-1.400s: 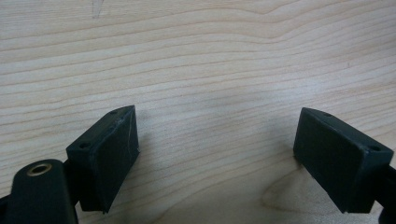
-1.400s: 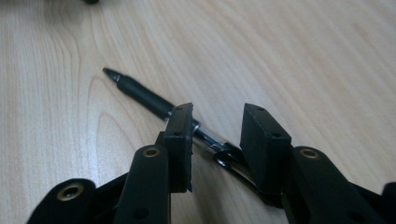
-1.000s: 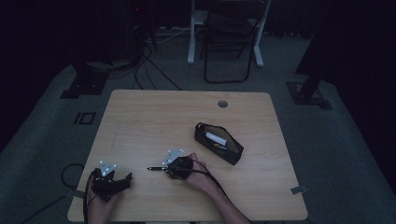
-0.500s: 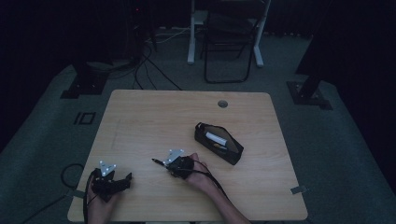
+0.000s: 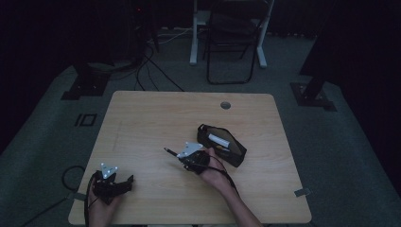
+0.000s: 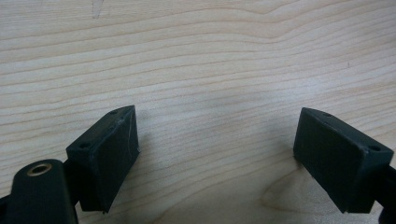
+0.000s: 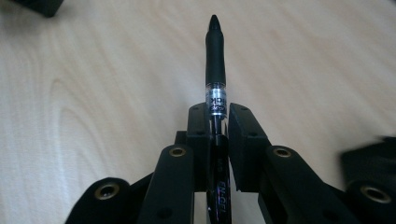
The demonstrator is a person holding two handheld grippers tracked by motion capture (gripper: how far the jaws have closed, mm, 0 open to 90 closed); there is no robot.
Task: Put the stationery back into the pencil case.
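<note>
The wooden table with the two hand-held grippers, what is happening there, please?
A person works at the wooden table with a hand-held gripper in each hand. The right hand-held gripper is shut on a black pen, whose tip sticks out ahead of the jaws. Beside it lies an open black pencil case with a white item inside. The left hand-held gripper stands open above bare wood near the table's front edge.

Hand-held gripper (image 6: 217, 154) (jaws spread) over bare wooden table (image 6: 210, 56).

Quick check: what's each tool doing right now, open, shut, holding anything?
Left tool: open, nothing between the jaws, bare table under it.
Right tool: shut on a black pen.
</note>
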